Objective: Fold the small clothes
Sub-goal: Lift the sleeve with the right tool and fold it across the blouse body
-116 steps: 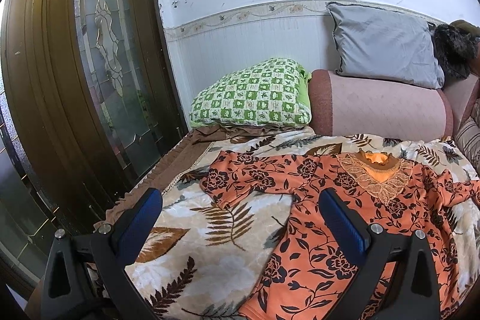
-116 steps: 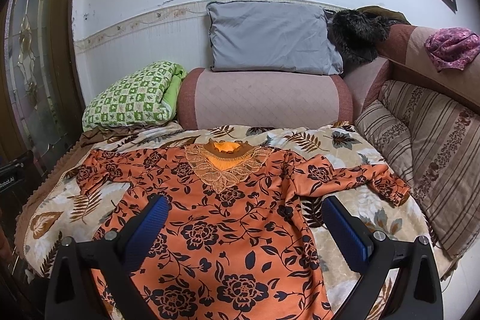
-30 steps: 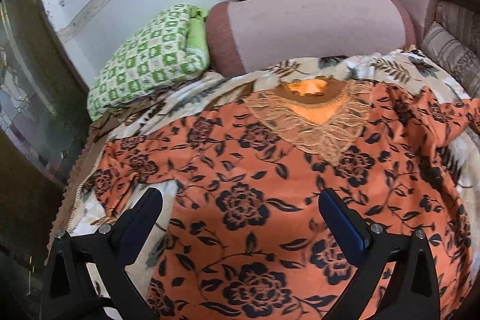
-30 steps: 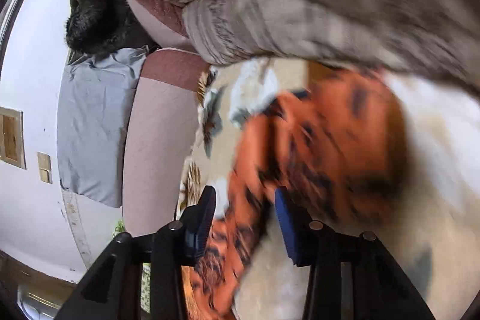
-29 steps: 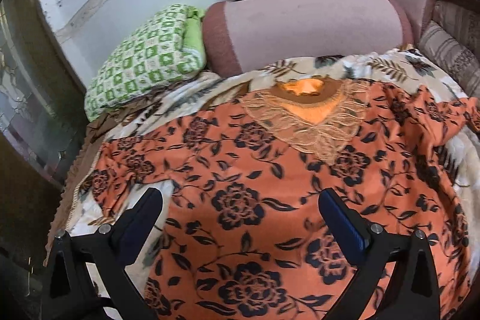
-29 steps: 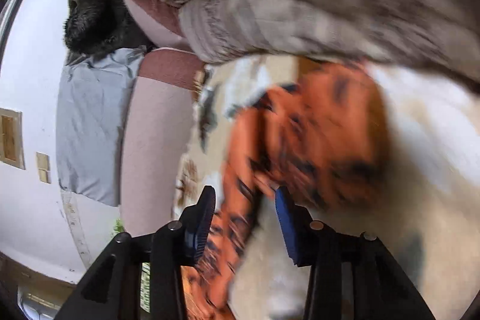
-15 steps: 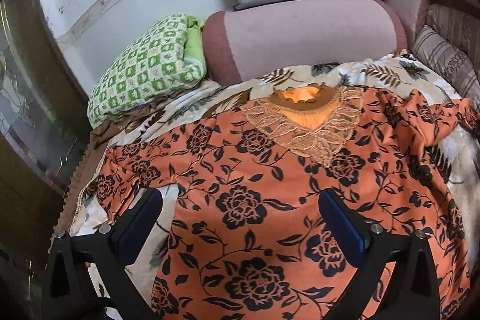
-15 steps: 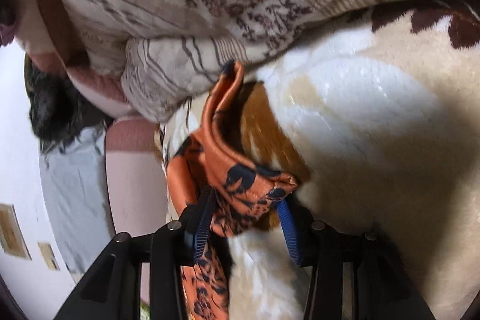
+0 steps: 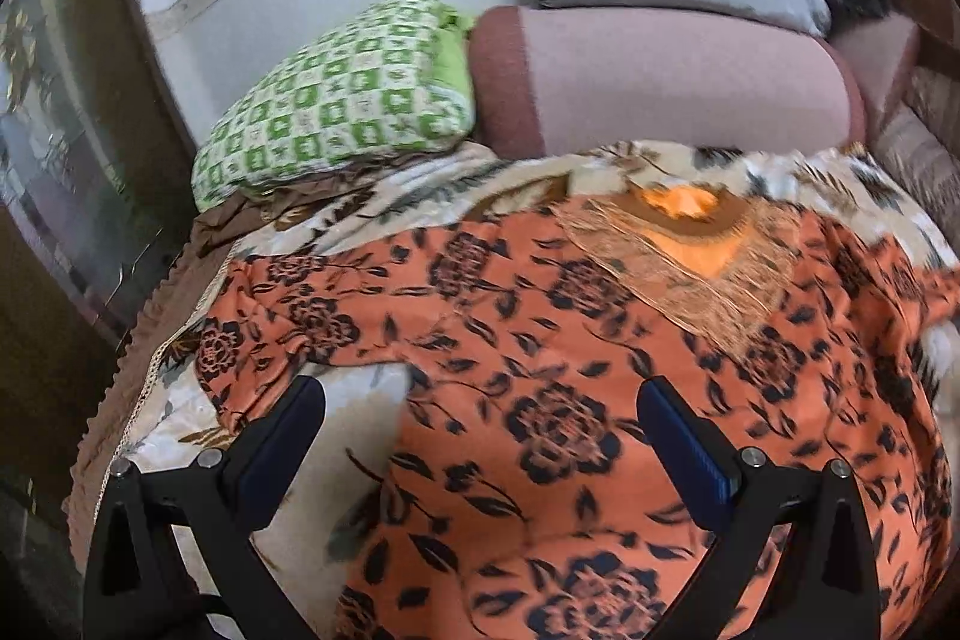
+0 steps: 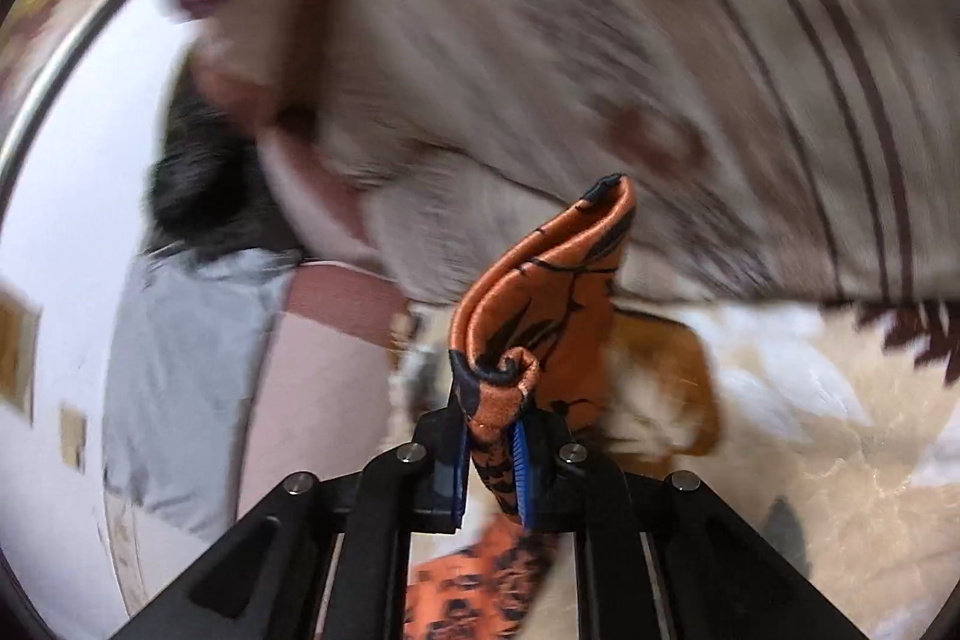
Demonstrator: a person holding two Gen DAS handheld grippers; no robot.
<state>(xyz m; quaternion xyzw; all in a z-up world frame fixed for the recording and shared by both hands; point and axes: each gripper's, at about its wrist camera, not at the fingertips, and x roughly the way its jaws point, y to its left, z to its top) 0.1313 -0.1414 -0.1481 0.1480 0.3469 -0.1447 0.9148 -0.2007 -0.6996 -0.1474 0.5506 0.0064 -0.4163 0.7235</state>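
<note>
the orange floral blouse (image 9: 558,400) lies spread flat, front up, on the leaf-print blanket (image 9: 384,214), its embroidered neckline (image 9: 690,250) pointing toward the pink bolster (image 9: 660,82) at the back; taking that bolster as the mark, one sleeve reaches out toward the green checked pillow (image 9: 342,100) on the bolster's near-left side, the other runs off to the opposite side

the right gripper (image 10: 492,454) has just been closing and now stands clamped on the cuff end of that far sleeve (image 10: 540,304), a rolled wad of cloth pinched between the blue pads, the tip standing up above them. the left gripper (image 9: 480,436) hovers over the blouse's body on the pillow side, jaws wide apart, nothing in them

the cloth looks thin, light and satiny, so likely limp and slippery: it will drape and slide rather than hold a crease. a pinch on the hemmed cuff seems a sound hold; the other sleeve's cuff or the shoulder seam looks the natural place for the left, with the free cloth apt to bunch if dragged
</note>
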